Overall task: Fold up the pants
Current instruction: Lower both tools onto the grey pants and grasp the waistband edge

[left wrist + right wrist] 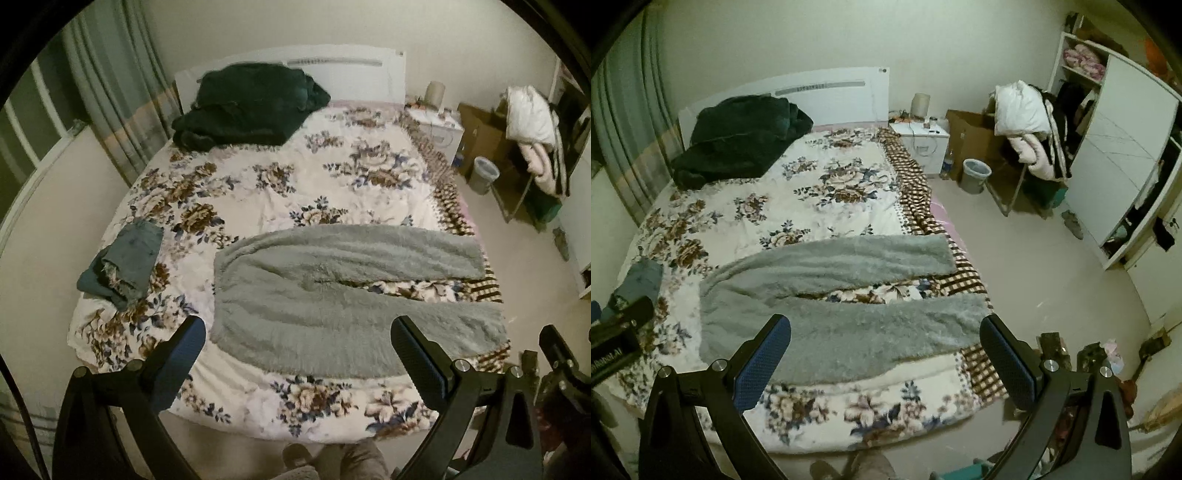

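Grey fluffy pants [332, 291] lie spread flat on the floral bed [295, 173], waistband to the left, both legs pointing right with a gap between them. They also show in the right wrist view [831, 310]. My left gripper [297, 332] is open and empty, held above the near edge of the pants by the waist end. My right gripper [884, 332] is open and empty, above the near leg towards its cuff. The right gripper's body shows in the left wrist view's lower right corner.
A pile of folded teal-grey clothes [125, 258] sits at the bed's left edge. A dark green blanket [247, 107] lies by the headboard. A nightstand [919, 142], bin [977, 175], clothes rack [1030, 129] and wardrobe [1123, 155] stand to the right.
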